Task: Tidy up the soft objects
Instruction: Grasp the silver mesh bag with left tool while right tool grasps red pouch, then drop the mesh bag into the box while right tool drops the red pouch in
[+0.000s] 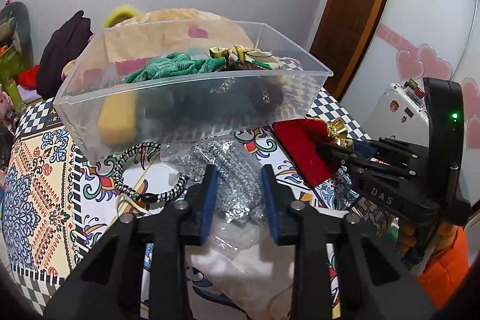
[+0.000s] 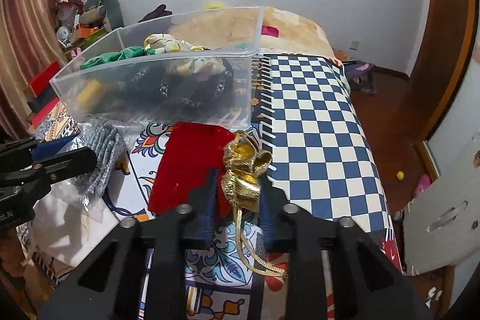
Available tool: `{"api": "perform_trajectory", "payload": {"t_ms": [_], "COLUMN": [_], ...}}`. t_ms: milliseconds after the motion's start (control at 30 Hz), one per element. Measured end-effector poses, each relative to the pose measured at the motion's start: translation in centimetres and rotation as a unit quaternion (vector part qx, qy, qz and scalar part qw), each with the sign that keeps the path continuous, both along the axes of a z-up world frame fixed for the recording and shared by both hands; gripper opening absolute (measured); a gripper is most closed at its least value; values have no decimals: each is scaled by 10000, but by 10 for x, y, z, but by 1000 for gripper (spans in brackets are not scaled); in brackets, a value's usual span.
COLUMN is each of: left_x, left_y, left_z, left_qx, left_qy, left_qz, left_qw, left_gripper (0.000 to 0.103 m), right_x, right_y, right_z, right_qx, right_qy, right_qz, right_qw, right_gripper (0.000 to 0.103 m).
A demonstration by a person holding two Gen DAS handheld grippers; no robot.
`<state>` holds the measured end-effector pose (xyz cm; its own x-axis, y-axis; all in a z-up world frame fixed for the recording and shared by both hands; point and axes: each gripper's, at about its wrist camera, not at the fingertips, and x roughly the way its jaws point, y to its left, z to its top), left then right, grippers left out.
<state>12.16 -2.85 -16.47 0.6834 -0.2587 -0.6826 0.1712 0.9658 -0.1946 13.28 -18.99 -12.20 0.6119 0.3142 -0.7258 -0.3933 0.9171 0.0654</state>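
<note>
A clear bag holding grey knitted pieces (image 1: 231,167) lies on the patterned tablecloth (image 1: 39,185), and my left gripper (image 1: 238,182) is shut on it, blue pads pressing both sides. A red velvet pouch (image 2: 186,164) with a gold gathered top (image 2: 244,167) and gold cord lies right of it. My right gripper (image 2: 238,191) is shut on the pouch's gold neck. In the left wrist view the right gripper (image 1: 325,147) and the red pouch (image 1: 300,146) show at the right. Just behind both stands a clear plastic bin (image 1: 195,80) (image 2: 150,62).
Inside the bin are a green knit cloth (image 1: 168,68), a patterned scrunchie (image 1: 246,57), a yellow sponge (image 1: 117,122) and dark items. A black-and-white cord loop (image 1: 126,170) lies left of the bag. A white cloth (image 1: 240,269) sits under my left fingers. The checked cloth (image 2: 315,140) runs right.
</note>
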Motion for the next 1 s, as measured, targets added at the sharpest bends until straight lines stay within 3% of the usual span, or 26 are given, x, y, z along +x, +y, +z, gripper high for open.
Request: {"api": "perform_trajectory", "payload": {"t_ms": [233,733,1000], "left_x": [-11,-47,-37], "left_y": [4,15,35], "left_z": [12,79,116], "left_qx": [-95,-135,29], "left_qy": [-116,-1031,-1595], "left_qz": [-43,4,343], "left_qw": [9999,9946,9866], "left_gripper": [13,12,12], "right_x": [-10,-31,-20], "right_y": [-2,-11,-3], "right_z": [6,62,91], "right_qx": [110,417,652], "right_qy": [-138,-968,-1458], "right_qz": [98,118,122], "right_qw": [9998,9944,9871], "right_gripper": [14,14,14]}}
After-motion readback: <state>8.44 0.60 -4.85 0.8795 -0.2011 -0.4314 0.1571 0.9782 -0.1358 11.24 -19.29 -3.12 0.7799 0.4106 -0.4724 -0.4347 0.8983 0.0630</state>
